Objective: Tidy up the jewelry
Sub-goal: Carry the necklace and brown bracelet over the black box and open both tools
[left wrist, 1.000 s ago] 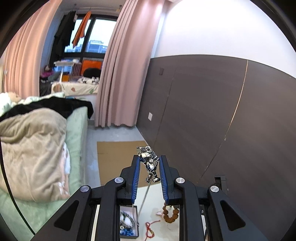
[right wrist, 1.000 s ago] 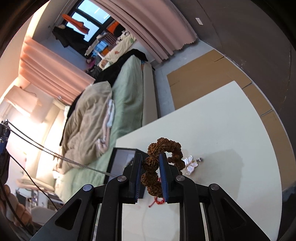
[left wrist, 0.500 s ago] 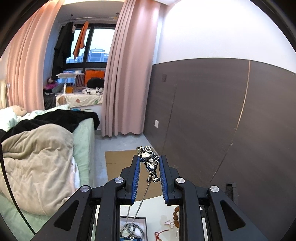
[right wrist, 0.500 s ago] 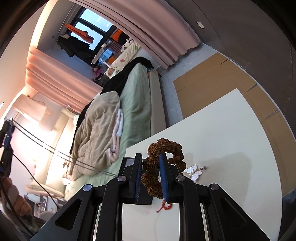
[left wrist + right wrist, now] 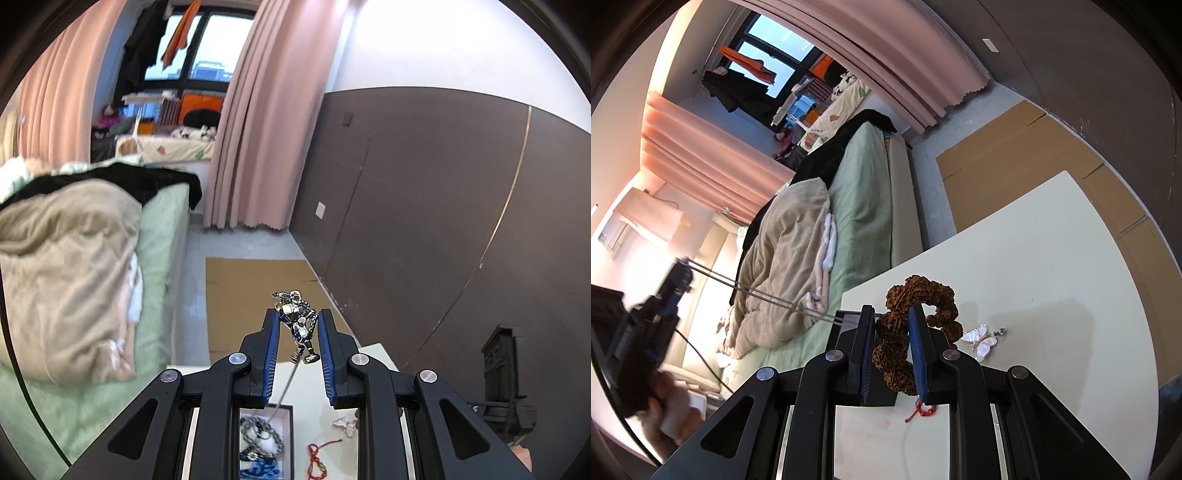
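Note:
My left gripper (image 5: 297,325) is shut on a silver robot pendant (image 5: 300,325) held high above the table. Its chain (image 5: 286,387) hangs down into a black jewelry box (image 5: 264,441) that holds several bead strings. My right gripper (image 5: 892,347) is shut on a brown knobbly bead bracelet (image 5: 916,306) just above the white table (image 5: 1052,266). In the right wrist view the left gripper (image 5: 670,288) shows blurred at far left, with the chain (image 5: 768,299) stretched toward the box. A red cord bracelet (image 5: 317,458) and a white butterfly piece (image 5: 980,341) lie on the table.
A bed with a beige blanket (image 5: 66,280) lies left of the table. A dark panelled wall (image 5: 424,221) runs along the right. Cardboard sheets (image 5: 255,295) cover the floor beyond the table. A small dark stand (image 5: 502,369) is at the right.
My left gripper has tilted and lowered, so more of the table and box shows beneath it. The right gripper has held the bracelet steady, shifting slightly over the table.

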`<state>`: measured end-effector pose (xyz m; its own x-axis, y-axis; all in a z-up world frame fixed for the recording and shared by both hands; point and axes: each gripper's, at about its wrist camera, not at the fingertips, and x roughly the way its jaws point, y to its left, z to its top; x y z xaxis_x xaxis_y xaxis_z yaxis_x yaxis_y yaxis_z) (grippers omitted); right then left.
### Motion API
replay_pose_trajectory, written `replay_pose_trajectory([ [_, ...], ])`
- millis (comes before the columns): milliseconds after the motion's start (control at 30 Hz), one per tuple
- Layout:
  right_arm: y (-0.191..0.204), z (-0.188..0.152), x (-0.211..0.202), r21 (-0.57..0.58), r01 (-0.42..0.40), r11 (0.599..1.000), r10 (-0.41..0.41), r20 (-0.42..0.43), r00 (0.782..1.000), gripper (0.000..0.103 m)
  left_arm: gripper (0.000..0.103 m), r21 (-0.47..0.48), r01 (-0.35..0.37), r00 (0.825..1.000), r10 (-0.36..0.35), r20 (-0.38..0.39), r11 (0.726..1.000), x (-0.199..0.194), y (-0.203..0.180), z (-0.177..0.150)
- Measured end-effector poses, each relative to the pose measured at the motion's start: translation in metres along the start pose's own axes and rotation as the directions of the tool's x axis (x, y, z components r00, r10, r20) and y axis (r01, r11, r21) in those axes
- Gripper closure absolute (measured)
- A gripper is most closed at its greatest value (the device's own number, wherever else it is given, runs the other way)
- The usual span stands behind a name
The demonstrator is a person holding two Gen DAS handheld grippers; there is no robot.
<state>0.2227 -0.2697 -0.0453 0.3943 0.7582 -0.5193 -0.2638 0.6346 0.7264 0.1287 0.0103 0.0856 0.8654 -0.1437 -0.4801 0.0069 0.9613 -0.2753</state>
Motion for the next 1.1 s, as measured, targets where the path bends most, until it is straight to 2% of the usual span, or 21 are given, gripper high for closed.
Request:
replay_pose_trajectory([
  [200,0.002,-0.005,-0.002,-0.011,0.001,1.000,-0.001,0.015,1.000,0.083,0.081,-0.039,0.026,0.996,-0.029,-0.081,0.999,0.029,0.008,-0.027],
  [400,0.005,-0.007,0.000,-0.010,-0.013,1.000,0.014,0.027,1.000,0.083,0.081,-0.052,0.037,0.991,-0.043,-0.129,0.998,0.038,0.015,-0.038],
  [633,0.017,-0.007,0.005,-0.018,-0.049,0.999,0.050,0.040,0.998,0.083,0.080,-0.078,0.036,0.974,-0.053,-0.221,0.996,0.057,0.025,-0.055],
  [667,0.019,-0.007,0.006,-0.016,-0.057,0.998,0.058,0.041,0.997,0.083,0.078,-0.077,0.040,0.971,-0.058,-0.232,0.996,0.059,0.026,-0.056],
  [733,0.024,-0.008,0.009,-0.014,-0.083,0.996,0.084,0.045,0.995,0.083,0.061,-0.085,0.038,0.964,-0.059,-0.260,0.996,0.063,0.030,-0.059],
  [767,0.027,-0.008,0.010,-0.014,-0.097,0.995,0.098,0.047,0.994,0.083,0.040,-0.094,0.029,0.963,-0.053,-0.266,0.995,0.063,0.033,-0.060],
  [800,0.030,-0.009,0.012,-0.016,-0.112,0.994,0.113,0.049,0.992,0.083,0.025,-0.105,0.022,0.965,-0.048,-0.258,0.994,0.060,0.037,-0.060],
  [867,0.038,-0.011,0.017,-0.025,-0.137,0.990,0.138,0.050,0.989,0.083,0.020,-0.121,0.014,0.973,-0.042,-0.227,0.993,0.050,0.044,-0.059],
  [1100,0.067,-0.024,0.041,-0.077,-0.170,0.982,0.173,0.025,0.985,0.083,0.020,-0.166,-0.028,0.978,-0.007,-0.206,0.986,0.029,0.073,-0.056],
])
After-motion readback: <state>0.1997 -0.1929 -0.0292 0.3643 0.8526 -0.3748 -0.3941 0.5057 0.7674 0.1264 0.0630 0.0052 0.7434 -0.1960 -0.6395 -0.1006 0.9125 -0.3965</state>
